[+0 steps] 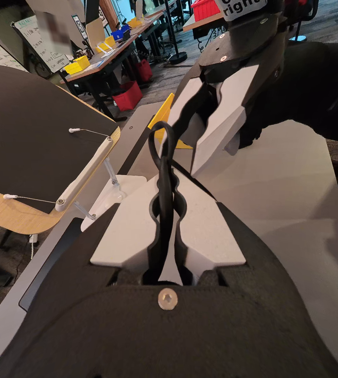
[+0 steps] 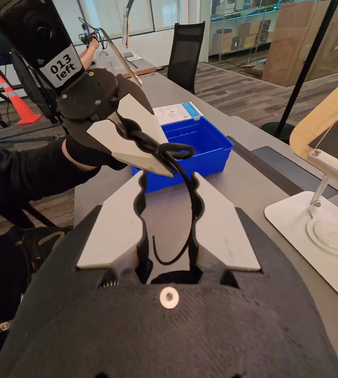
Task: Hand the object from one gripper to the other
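Cable [image 1: 162,163], thin black, looped, pinched in the left gripper [image 1: 167,178] at frame centre of the left wrist view; fingers together on it, loop sticking out past the tips. Right wrist view: same cable [image 2: 186,184] leaves the left gripper [image 2: 164,165] in the upper-left middle and trails down in a curve into the gap of the right gripper [image 2: 169,180], loose end curling near the finger roots. Right fingers apart, strand lying against the right-hand one, not clamped.

Judgement: light, limp, rubbery, not fragile; it will sag and swing, so a pinch can miss or catch only one strand. Best hold looks like the free strand just below the left tips, seated in a notch of the finger pads [image 2: 196,204].

Surroundings: blue bin [image 2: 205,147] on the grey table [image 2: 245,184] directly behind the two grippers, paper sheet [image 2: 176,112] behind it. White stand base [image 2: 307,235] at right, wood-edged board [image 1: 31,143] at left of the left view. Yellow bin [image 1: 164,118] partly hidden behind the right gripper [image 1: 211,114]. Nothing between the grippers; the tips nearly touch, so collision is the risk.
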A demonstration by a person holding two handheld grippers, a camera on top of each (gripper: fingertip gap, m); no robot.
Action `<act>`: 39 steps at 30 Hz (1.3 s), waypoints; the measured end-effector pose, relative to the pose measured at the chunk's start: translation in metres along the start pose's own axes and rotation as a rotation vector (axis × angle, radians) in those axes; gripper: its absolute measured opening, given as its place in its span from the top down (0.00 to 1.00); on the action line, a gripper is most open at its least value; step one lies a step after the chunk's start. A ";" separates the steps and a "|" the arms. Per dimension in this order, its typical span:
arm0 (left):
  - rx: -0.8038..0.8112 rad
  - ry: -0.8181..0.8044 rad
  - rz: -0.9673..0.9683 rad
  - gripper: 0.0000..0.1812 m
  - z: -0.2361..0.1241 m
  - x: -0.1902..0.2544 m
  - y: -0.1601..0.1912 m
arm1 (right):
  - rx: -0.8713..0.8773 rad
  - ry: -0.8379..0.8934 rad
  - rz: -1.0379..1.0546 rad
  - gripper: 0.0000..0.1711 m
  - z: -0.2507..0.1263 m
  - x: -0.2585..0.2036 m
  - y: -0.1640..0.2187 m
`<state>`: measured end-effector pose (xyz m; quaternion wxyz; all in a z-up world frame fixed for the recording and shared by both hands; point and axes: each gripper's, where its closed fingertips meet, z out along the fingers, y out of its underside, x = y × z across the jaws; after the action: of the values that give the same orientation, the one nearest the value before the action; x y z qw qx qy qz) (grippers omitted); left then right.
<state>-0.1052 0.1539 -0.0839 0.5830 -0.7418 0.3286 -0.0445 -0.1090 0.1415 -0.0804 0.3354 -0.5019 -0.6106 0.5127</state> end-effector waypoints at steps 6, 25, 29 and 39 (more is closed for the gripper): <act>0.028 -0.025 0.001 0.99 -0.005 -0.005 -0.006 | -0.013 0.001 0.006 0.81 -0.003 0.005 0.005; 0.071 -0.020 -0.026 0.99 -0.011 -0.007 -0.015 | 0.183 -0.096 0.022 0.99 -0.011 -0.005 -0.023; 0.079 -0.012 -0.034 0.99 -0.010 -0.004 -0.016 | 0.277 -0.127 0.015 0.98 -0.012 -0.013 -0.038; 0.065 -0.059 -0.023 0.99 -0.006 -0.006 -0.014 | 0.305 -0.048 -0.017 0.93 -0.006 -0.010 -0.045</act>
<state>-0.1064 0.1537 -0.0676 0.6155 -0.7272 0.3012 -0.0401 -0.1124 0.1352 -0.0345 0.3974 -0.4275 -0.5377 0.6084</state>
